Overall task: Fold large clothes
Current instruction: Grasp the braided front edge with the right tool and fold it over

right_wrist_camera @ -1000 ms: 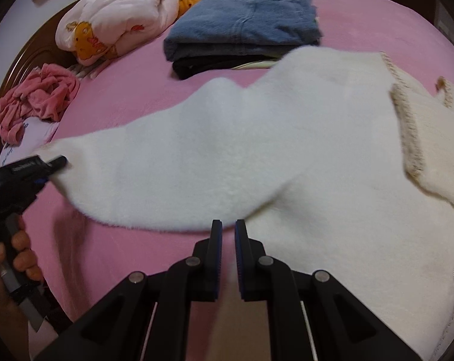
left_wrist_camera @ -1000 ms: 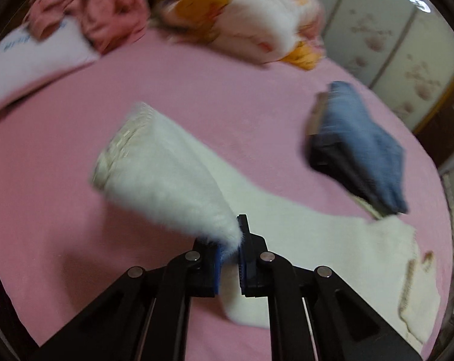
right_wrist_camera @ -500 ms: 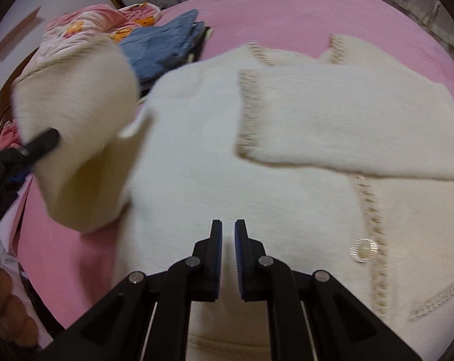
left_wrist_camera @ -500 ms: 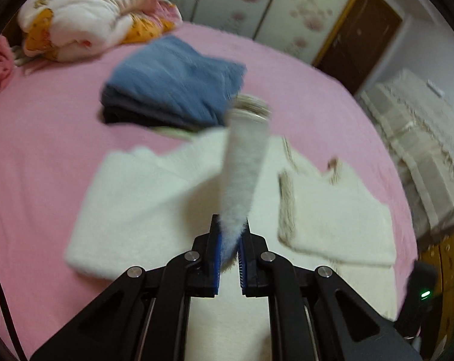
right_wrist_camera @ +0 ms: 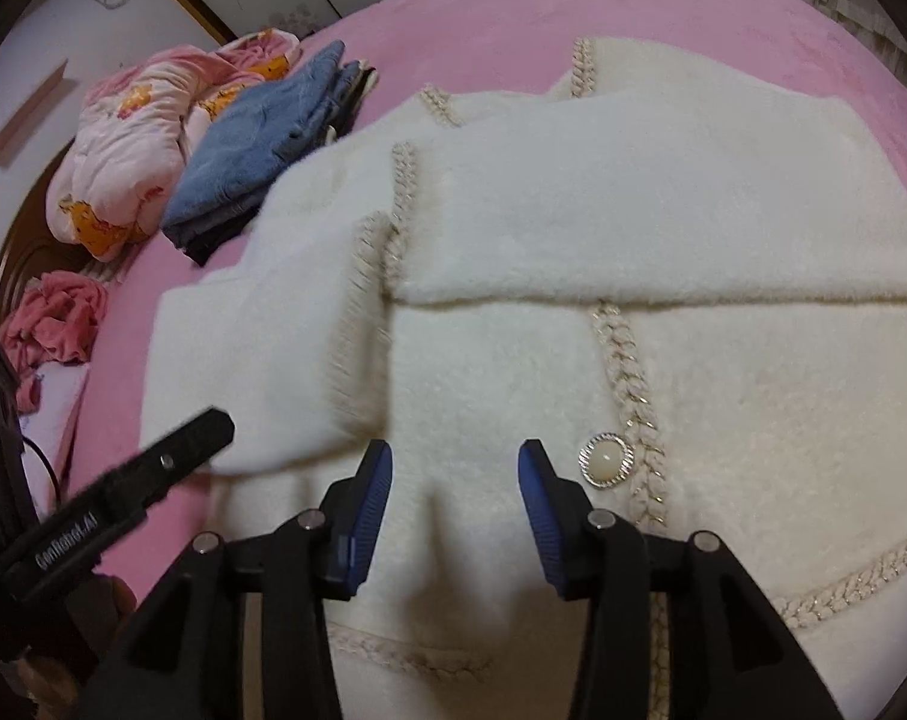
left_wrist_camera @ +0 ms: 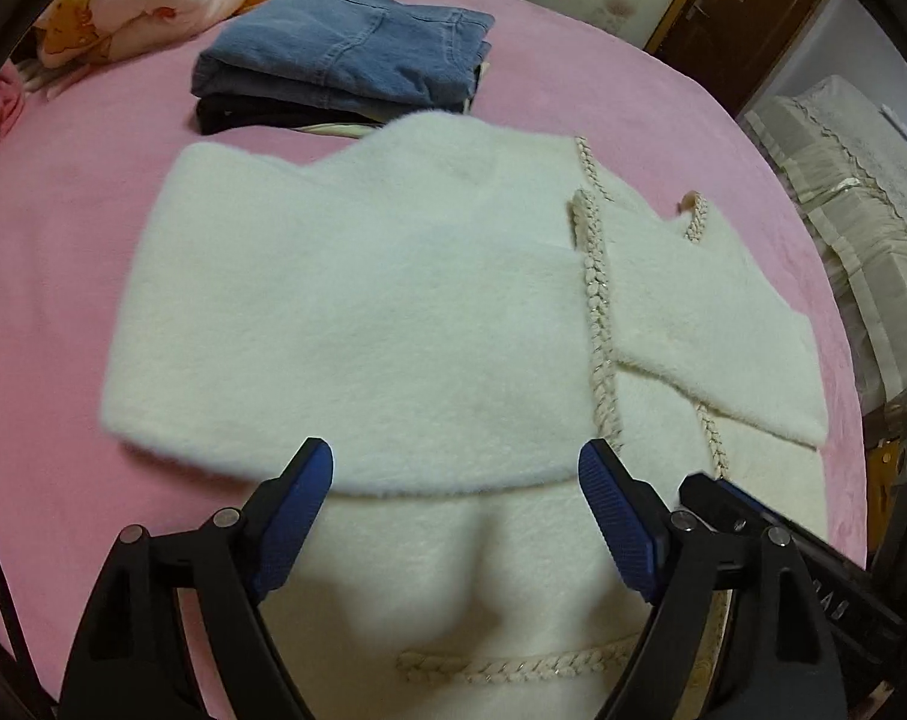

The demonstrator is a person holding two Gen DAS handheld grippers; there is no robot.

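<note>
A fluffy cream cardigan [left_wrist_camera: 393,312] with braided trim lies on the pink bed [left_wrist_camera: 63,240]; it also shows in the right wrist view [right_wrist_camera: 663,210]. Both sleeves are folded across its front: the left sleeve [right_wrist_camera: 255,360] and the right sleeve [left_wrist_camera: 711,330]. A round pearl button [right_wrist_camera: 604,461] sits on the placket. My left gripper [left_wrist_camera: 456,471] is open and empty, just above the near edge of the folded left sleeve. My right gripper [right_wrist_camera: 453,462] is open and empty over the cardigan's front, beside the button. The left gripper's finger [right_wrist_camera: 171,462] shows in the right wrist view.
A stack of folded jeans [left_wrist_camera: 345,54] and dark clothes lies at the far side of the bed, touching the cardigan's top. A bundled floral quilt [right_wrist_camera: 123,138] and a crumpled pink garment [right_wrist_camera: 57,318] lie beyond. A covered piece of furniture [left_wrist_camera: 855,204] stands off the bed's right side.
My left gripper carried the left sleeve across the cardigan's front, laid it down and opened. My right gripper, shut before, has opened over the cardigan.
</note>
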